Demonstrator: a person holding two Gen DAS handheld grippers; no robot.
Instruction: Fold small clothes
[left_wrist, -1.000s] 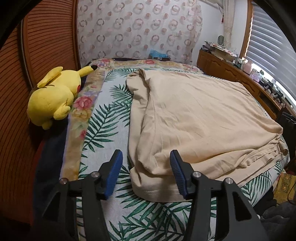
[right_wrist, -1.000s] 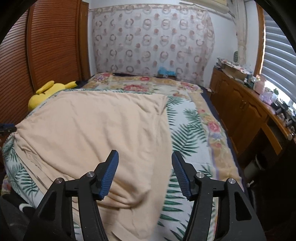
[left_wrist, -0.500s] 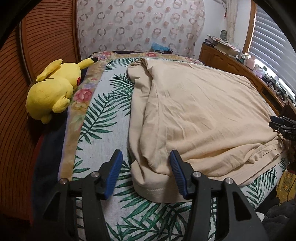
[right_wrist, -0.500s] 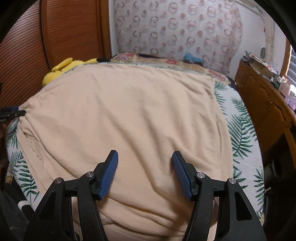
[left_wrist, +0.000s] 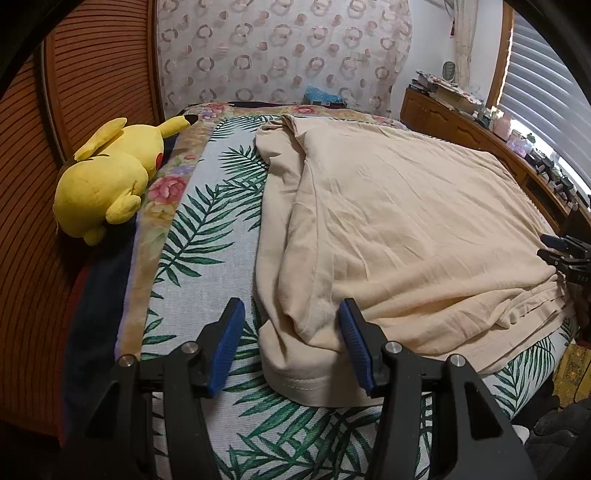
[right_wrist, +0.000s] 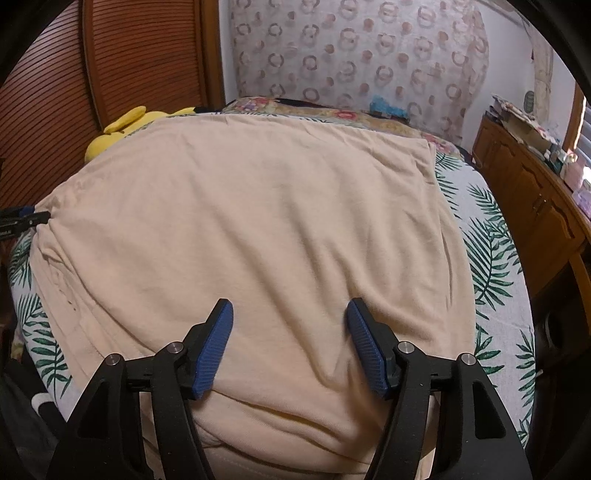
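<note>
A shirt (left_wrist: 388, 221) lies spread on a bed (left_wrist: 199, 243), covering most of its width; in the left wrist view, a strip of bedcover shows to the shirt's left; a plush toy (left_wrist: 107, 177) rests on the bed's left edge, against a slatted door (left_wrist: 92, 66); a curtain (left_wrist: 280, 48) hangs behind the bed's far end; a cabinet (right_wrist: 532, 192) runs along the bed's right side, with clutter on top, below a window blind (left_wrist: 543, 85).
</note>
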